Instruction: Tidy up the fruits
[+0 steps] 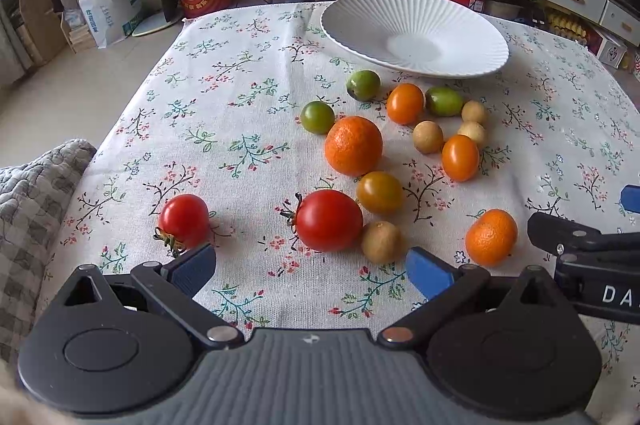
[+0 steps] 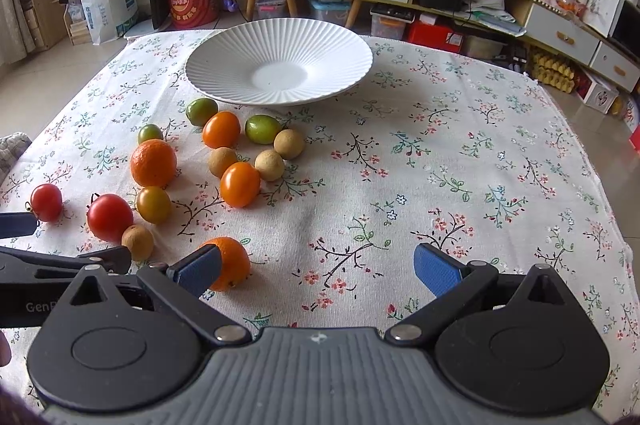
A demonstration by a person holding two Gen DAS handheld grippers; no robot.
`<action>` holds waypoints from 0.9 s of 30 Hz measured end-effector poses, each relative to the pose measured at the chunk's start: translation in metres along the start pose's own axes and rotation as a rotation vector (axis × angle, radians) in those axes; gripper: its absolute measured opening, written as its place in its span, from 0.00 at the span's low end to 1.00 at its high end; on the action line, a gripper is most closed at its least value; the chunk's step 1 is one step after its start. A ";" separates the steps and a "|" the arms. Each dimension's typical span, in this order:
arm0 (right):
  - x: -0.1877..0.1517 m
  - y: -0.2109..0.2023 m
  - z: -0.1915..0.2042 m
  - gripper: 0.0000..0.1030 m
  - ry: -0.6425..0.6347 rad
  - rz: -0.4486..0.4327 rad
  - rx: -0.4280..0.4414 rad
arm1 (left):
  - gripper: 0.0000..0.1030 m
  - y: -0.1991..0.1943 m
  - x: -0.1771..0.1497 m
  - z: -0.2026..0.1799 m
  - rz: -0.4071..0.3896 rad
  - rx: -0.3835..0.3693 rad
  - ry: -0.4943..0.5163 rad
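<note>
Both grippers — left (image 1: 312, 271), right (image 2: 318, 269) — gape empty; round fruit like the near tomato (image 1: 328, 220) may roll off before reaching the far plate (image 2: 224, 65).

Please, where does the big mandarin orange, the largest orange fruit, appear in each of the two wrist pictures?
Left wrist: the big mandarin sits just right of centre, below the white plate.
Right wrist: it lies left of centre.
Shared landmark: a small green tomato just behind it.
</note>
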State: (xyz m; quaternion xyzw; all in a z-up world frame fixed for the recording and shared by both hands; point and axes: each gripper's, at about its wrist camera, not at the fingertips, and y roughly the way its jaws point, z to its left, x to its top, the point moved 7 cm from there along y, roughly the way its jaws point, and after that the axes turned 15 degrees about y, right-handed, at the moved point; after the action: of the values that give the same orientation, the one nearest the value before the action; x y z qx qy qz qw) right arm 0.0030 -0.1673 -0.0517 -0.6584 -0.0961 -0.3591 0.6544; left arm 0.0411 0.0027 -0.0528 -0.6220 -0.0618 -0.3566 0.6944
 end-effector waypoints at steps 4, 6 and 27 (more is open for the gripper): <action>0.001 0.000 0.000 0.99 0.001 0.000 0.001 | 0.96 0.000 0.000 0.000 0.000 -0.001 0.000; 0.001 0.000 0.000 0.99 0.002 0.000 0.001 | 0.96 0.000 0.000 0.000 0.000 0.000 0.000; 0.001 0.000 -0.001 0.99 0.003 -0.001 0.002 | 0.96 0.000 0.002 0.001 -0.004 0.001 -0.003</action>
State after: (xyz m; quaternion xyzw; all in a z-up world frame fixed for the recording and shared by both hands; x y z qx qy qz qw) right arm 0.0036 -0.1684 -0.0505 -0.6573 -0.0959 -0.3605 0.6549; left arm 0.0430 0.0027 -0.0516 -0.6221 -0.0642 -0.3569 0.6939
